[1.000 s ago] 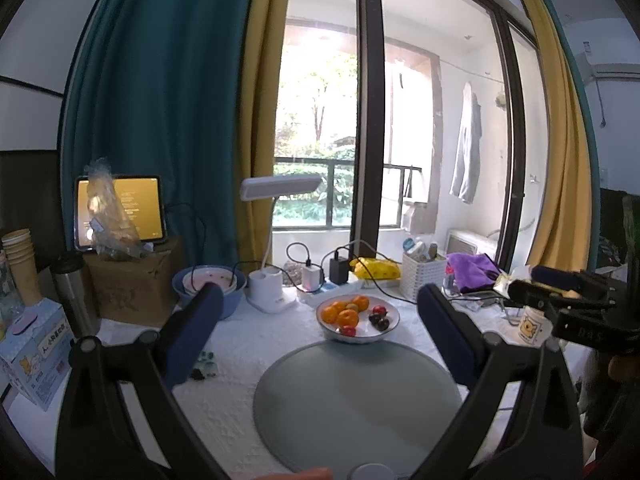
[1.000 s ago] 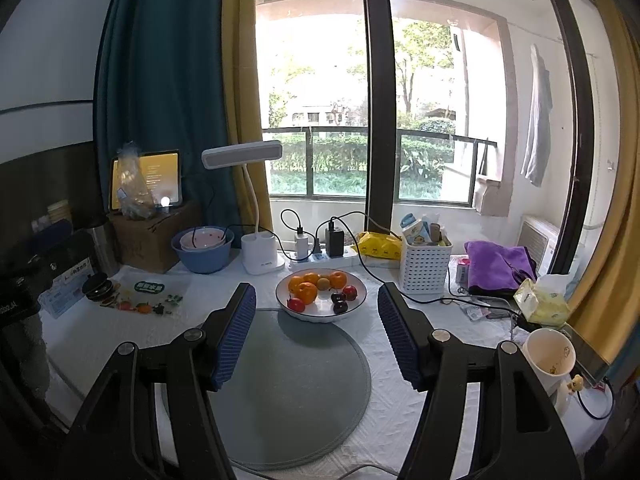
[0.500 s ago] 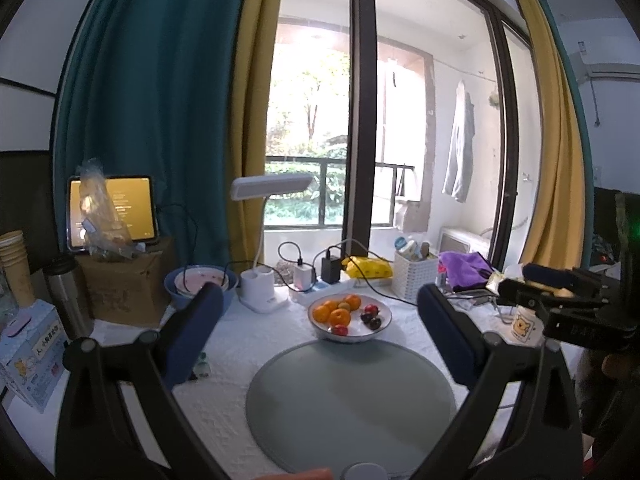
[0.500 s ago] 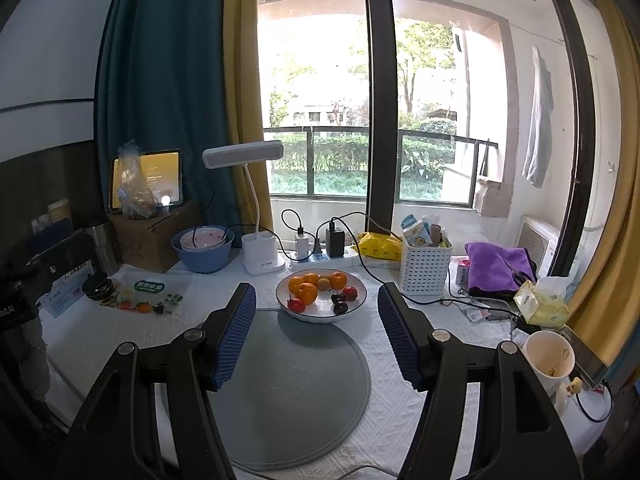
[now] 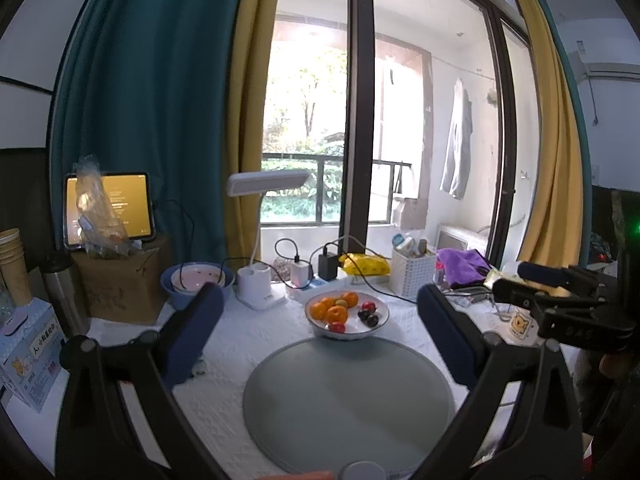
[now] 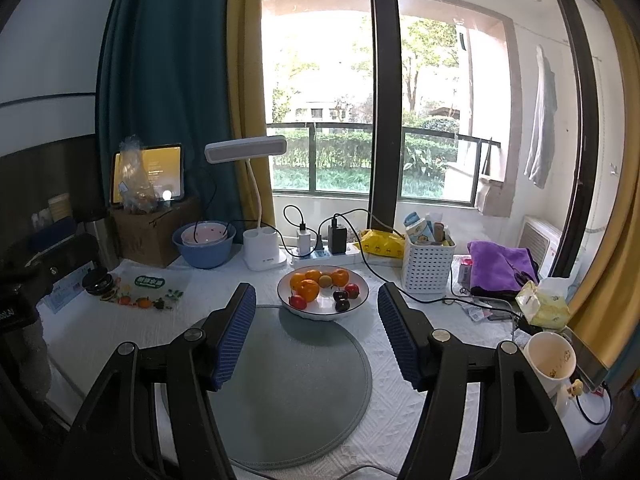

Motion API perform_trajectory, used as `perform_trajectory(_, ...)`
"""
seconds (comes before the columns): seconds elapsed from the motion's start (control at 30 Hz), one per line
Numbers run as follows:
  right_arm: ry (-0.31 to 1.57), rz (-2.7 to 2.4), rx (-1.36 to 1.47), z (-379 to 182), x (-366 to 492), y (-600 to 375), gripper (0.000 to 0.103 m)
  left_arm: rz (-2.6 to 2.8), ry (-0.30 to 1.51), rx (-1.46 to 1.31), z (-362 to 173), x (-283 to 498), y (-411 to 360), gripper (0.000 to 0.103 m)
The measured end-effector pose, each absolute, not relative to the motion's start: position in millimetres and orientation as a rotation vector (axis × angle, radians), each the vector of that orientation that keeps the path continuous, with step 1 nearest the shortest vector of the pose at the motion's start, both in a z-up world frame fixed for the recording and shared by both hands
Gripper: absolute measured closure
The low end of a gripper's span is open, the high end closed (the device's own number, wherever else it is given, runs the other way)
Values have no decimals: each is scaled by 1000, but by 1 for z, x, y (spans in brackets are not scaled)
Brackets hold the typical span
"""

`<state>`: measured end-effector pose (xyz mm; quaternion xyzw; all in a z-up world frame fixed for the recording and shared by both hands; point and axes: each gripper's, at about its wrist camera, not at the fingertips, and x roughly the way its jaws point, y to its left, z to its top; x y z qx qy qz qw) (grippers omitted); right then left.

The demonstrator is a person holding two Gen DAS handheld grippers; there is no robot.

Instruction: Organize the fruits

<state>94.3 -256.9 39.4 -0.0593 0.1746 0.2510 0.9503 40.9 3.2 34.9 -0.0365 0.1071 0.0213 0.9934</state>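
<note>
A white bowl [image 5: 380, 321] [image 6: 360, 304] with a dark rim stands at the far edge of a round grey mat [image 5: 348, 400] [image 6: 288, 392]. It holds oranges [image 5: 337, 313] [image 6: 307, 288], small red fruits [image 6: 297, 301] and dark plums [image 6: 341, 305]. My left gripper [image 5: 320, 320] is open and empty, above the mat, short of the bowl. My right gripper [image 6: 318, 320] is open and empty, its tips flanking the bowl's near side from above. The right gripper also shows at the right edge of the left wrist view [image 5: 560, 292].
Behind the bowl stand a white desk lamp [image 6: 260, 248], a power strip with chargers [image 6: 320, 254], a white basket [image 6: 426, 270], a purple cloth [image 6: 500, 268] and a blue bowl [image 6: 204, 244]. A mug [image 6: 550, 360] stands at the right, a fruit-print sheet [image 6: 148, 290] at the left.
The left gripper has shifted right and slightly nearer, so the bowl sits more centred between its fingers. The right gripper has barely moved. Both stay open.
</note>
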Motion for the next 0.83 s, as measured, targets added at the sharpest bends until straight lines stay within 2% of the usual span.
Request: perform_trajectory(0.83, 366, 508, -122, 38, 96, -259, 36, 5, 239, -62, 31, 46, -2, 5)
